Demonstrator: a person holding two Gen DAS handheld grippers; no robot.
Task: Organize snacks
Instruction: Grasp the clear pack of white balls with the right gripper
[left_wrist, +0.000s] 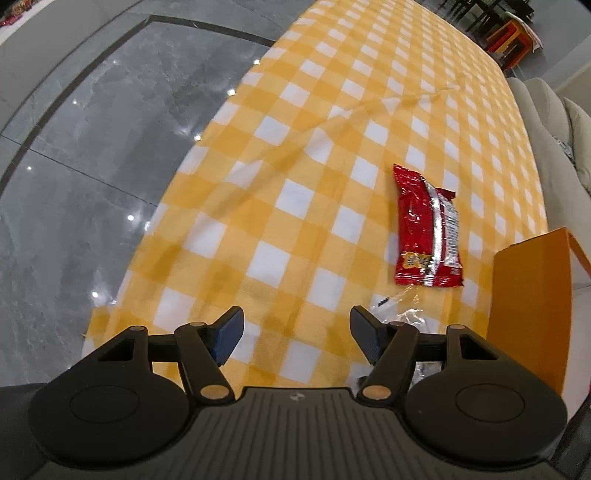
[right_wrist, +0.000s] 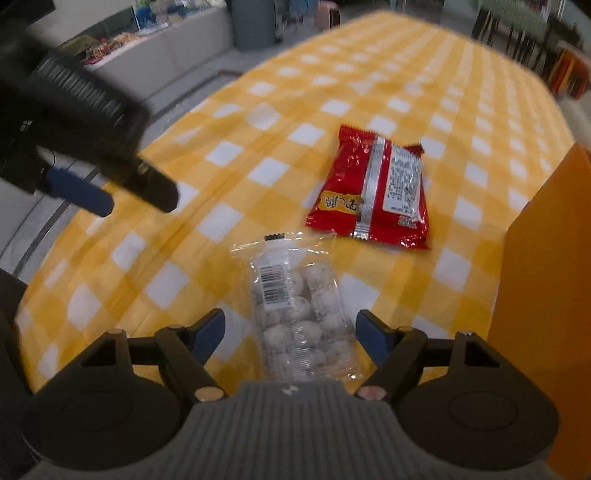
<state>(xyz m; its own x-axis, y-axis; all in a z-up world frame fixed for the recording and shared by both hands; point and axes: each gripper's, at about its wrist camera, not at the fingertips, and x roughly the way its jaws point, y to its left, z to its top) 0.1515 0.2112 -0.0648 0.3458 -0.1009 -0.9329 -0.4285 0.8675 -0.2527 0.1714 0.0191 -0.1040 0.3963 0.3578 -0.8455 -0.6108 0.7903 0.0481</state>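
both grippers have jaws spread wide, gripping nothing. right gripper (right_wrist: 290, 334) straddles a clear packet of pale round snacks (right_wrist: 299, 314) lying on the yellow checked cloth (right_wrist: 236, 147); left gripper (left_wrist: 295, 338) hovers over bare cloth. beyond lies a red snack packet (right_wrist: 373, 188), beside an orange box (right_wrist: 546, 280).

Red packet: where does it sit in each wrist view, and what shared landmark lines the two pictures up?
Left wrist: red packet lies right of centre on the checked cloth, left of the orange box.
Right wrist: red packet lies right of centre, just beyond the clear packet.
Shared landmark: the orange box at the right edge of both views.
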